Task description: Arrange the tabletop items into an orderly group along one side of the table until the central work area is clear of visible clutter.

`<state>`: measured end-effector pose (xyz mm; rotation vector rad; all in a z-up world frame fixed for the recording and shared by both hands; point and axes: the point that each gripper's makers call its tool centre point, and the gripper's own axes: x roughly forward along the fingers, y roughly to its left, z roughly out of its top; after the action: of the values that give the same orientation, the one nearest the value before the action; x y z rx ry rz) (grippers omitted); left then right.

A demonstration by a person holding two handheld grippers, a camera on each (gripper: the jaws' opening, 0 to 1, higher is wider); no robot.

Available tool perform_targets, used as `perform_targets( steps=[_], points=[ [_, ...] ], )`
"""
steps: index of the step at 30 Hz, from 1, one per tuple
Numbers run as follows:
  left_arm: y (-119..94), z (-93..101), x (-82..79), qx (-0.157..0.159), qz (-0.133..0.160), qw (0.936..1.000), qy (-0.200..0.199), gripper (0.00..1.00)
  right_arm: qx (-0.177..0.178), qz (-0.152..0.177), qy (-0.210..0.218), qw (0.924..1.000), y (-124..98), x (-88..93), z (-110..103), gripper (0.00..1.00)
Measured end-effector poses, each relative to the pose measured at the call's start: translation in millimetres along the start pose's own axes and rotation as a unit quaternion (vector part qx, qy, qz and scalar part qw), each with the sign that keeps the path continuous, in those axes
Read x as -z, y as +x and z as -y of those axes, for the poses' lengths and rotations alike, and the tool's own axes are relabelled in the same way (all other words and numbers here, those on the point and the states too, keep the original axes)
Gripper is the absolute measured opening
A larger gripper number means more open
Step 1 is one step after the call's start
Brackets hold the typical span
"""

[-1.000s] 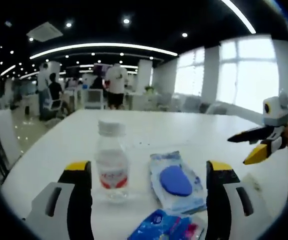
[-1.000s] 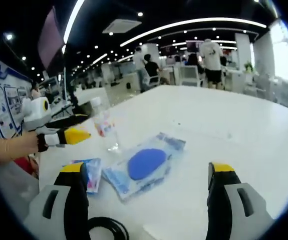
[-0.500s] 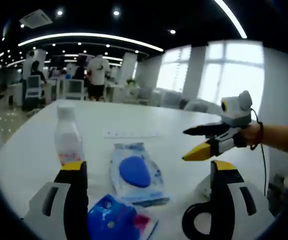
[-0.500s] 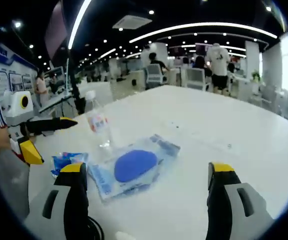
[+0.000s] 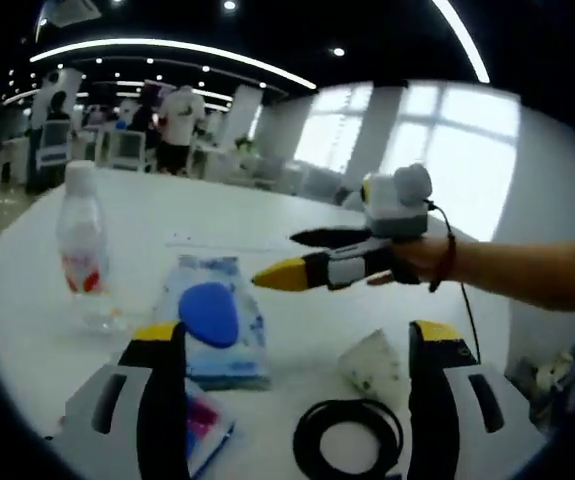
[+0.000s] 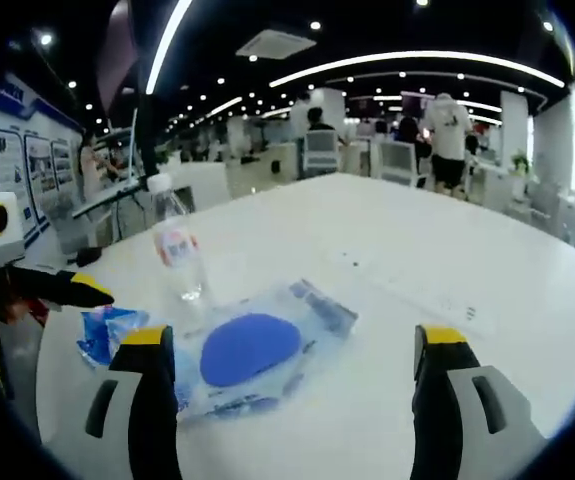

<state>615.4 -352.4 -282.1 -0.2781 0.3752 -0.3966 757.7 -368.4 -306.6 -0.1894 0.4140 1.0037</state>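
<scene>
On the white table [image 5: 297, 215] stand a clear water bottle [image 5: 79, 245] with a red label and, beside it, a clear packet with a blue oval pad [image 5: 212, 315]. A small blue packet [image 5: 202, 425], a black cable coil [image 5: 352, 440] and a crumpled white wrapper [image 5: 372, 362] lie nearest me. My left gripper [image 5: 297, 335] is open above these near items, holding nothing. My right gripper [image 5: 277, 260], held by a hand, hovers open over the table past the wrapper. From the right gripper view, the bottle [image 6: 175, 250], pad packet [image 6: 252, 350] and blue packet [image 6: 107, 330] lie ahead of the open right gripper [image 6: 292, 340].
The left gripper [image 6: 42, 320] enters at the left edge of the right gripper view, beside the blue packet. The table stretches wide and white beyond the items [image 6: 447, 250]. Office chairs [image 6: 319, 152] and standing people [image 6: 449, 125] are far behind it.
Both cameras have swung. The right gripper now reaches further across the left gripper view. The left gripper has drawn back toward the edge of the right gripper view. The tabletop items stay put.
</scene>
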Motion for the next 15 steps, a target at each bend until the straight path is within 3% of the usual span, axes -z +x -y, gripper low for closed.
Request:
perform_targets(
  steps=[2,5,9,11,15],
  points=[
    [2,2.7,4.1,-0.005,-0.003,0.9997,-0.023,0.83,-0.003,0.003,-0.001,1.0,5,-1.4,3,0.98],
    [8,6.8,15.6,-0.004,-0.024,0.9949,-0.098,0.78,-0.006,0.001,-0.006,1.0,12,-0.6,6,0.97],
    [13,-2.8,27.1,-0.033,-0.042,0.988,-0.145,0.73,-0.015,-0.001,-0.018,0.9997,22,1.1,10,0.96],
    [17,-9.5,25.6,-0.048,-0.03,0.9853,-0.161,0.72,-0.017,-0.002,-0.027,0.9995,26,1.6,13,0.95],
    [22,-15.9,35.8,-0.069,-0.045,0.9748,-0.207,0.67,-0.021,0.002,-0.028,0.9994,33,1.7,19,0.92]
  ],
)
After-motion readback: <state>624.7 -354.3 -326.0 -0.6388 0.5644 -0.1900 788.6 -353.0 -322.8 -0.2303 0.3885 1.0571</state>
